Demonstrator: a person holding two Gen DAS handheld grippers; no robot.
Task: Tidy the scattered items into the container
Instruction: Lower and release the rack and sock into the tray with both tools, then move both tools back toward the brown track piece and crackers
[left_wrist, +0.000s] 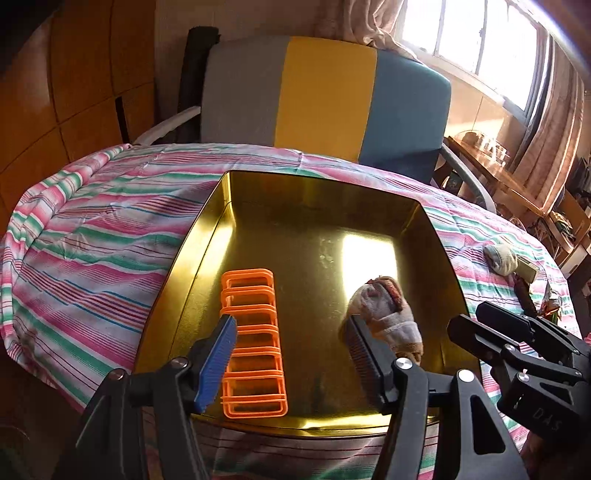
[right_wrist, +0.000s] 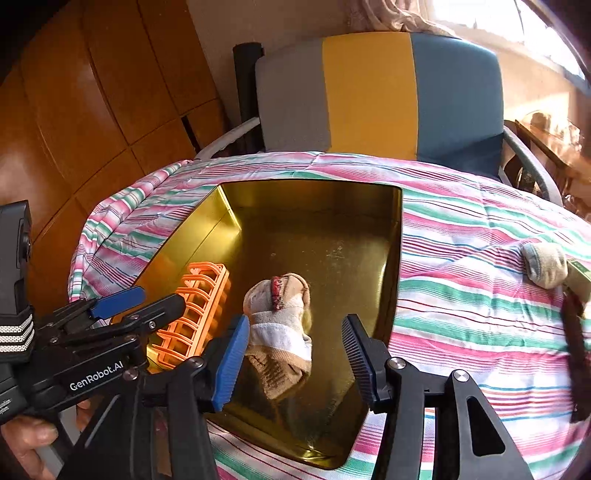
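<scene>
Both grippers, left gripper (left_wrist: 291, 354) and right gripper (right_wrist: 295, 354), hang wide apart, holding nothing, over the gold tin (left_wrist: 207, 236), where an orange rack (left_wrist: 255, 343) lies near its left wall beside a rolled sock (left_wrist: 388, 314).

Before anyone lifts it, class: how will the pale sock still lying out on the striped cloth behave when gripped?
The sock looks soft and crumpled, so it will probably flop and sag. Being small fabric, it is likely light. It should not roll on the striped cloth.
</scene>
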